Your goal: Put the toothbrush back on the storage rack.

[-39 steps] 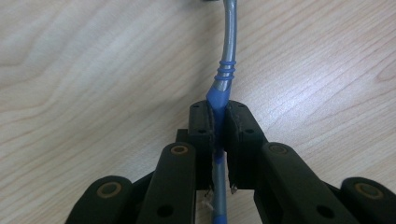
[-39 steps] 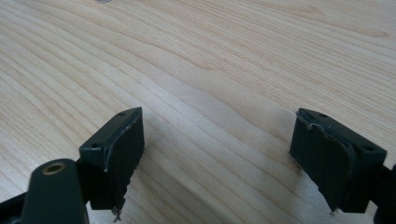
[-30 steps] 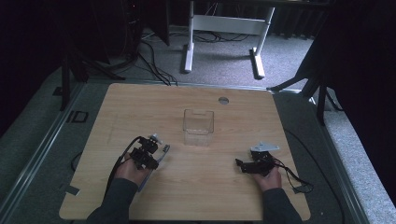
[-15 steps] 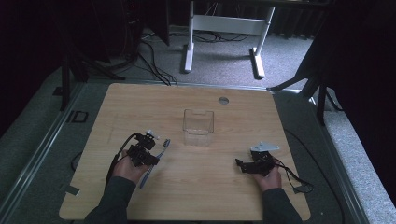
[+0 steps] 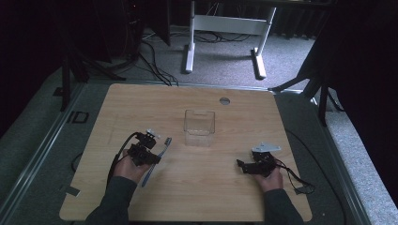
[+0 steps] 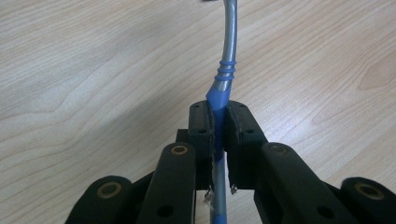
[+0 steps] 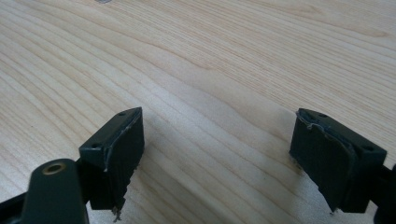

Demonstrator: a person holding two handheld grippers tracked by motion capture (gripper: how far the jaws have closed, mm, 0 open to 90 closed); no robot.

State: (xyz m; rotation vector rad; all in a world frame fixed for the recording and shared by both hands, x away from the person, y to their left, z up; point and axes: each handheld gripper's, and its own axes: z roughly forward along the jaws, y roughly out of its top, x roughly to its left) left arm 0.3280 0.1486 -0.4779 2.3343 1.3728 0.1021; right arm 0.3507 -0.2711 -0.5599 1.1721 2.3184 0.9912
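Toothbrush [image 6: 227,70] first: your left gripper [image 6: 218,122] has its fingers [image 6: 201,133] closed tight on the blue part of the handle, with the grey neck running on ahead of them and the rest of the handle trailing back under the gripper body. From the high view the toothbrush [image 5: 156,158] lies low over the tabletop [image 5: 155,101] at about eight o'clock from the clear container [image 5: 199,127], its head end pointing towards one o'clock, roughly at that container. Gripping it near mid-handle looks sensible, since it keeps the long thing balanced and leaves the head free to go in first. I cannot tell whether the handle's far tail rests on the wood or is just off it.

Your right gripper [image 5: 254,167] sits at about five o'clock from the container, well apart from the toothbrush. Its fingers [image 7: 116,149] are spread wide and hold nothing, with bare wood grain between them. Parked there, it stays out of the left hand's path yet near enough to steady the container, which is light and could slide if the brush knocks its wall.

The container stands upright near the middle of the tabletop and appears empty.
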